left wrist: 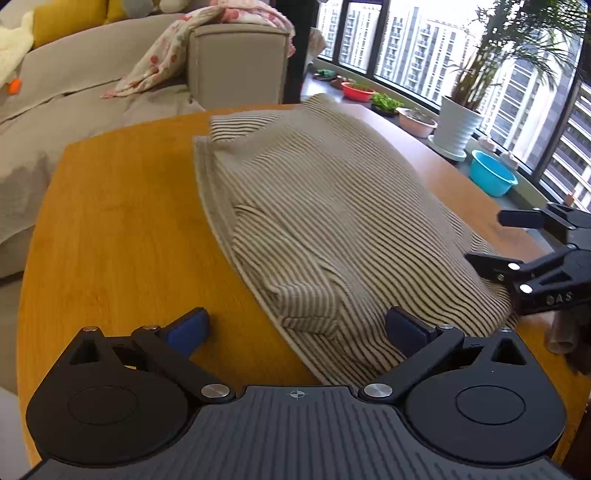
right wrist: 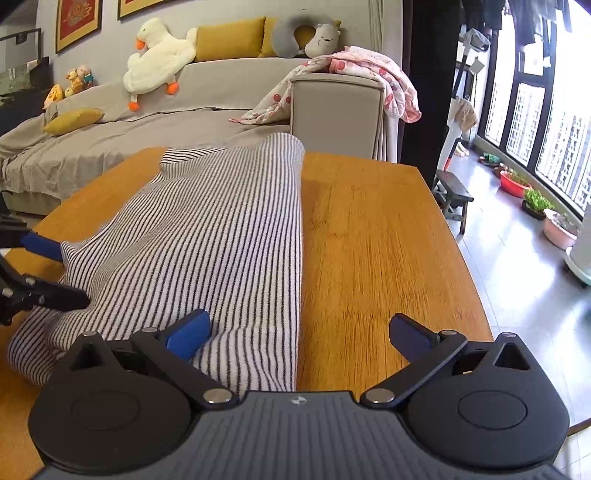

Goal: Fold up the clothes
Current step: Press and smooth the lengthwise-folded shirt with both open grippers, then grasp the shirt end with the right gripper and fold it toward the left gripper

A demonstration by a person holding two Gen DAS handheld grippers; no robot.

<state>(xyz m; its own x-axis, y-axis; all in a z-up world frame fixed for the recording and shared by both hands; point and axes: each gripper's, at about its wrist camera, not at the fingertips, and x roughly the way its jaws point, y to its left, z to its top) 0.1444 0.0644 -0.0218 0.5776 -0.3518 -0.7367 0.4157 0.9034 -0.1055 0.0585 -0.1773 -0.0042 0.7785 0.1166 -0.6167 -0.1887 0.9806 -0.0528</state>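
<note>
The striped garment (right wrist: pixel 207 240) hides the bench (right wrist: pixel 373 236) beneath it. Its near hem disappears behind the right gripper (right wrist: pixel 297 334) body, and its far folds are motion-blurred.

I am in a home living room: a grey sofa (right wrist: pixel 207 96) with yellow cushions (right wrist: pixel 229 38), a plush duck (right wrist: pixel 155 59), framed pictures (right wrist: pixel 78 22), a wooden table (right wrist: pixel 380 243), and potted plants (left wrist: pixel 458 122) beside tall windows (left wrist: pixel 417 48).
</note>
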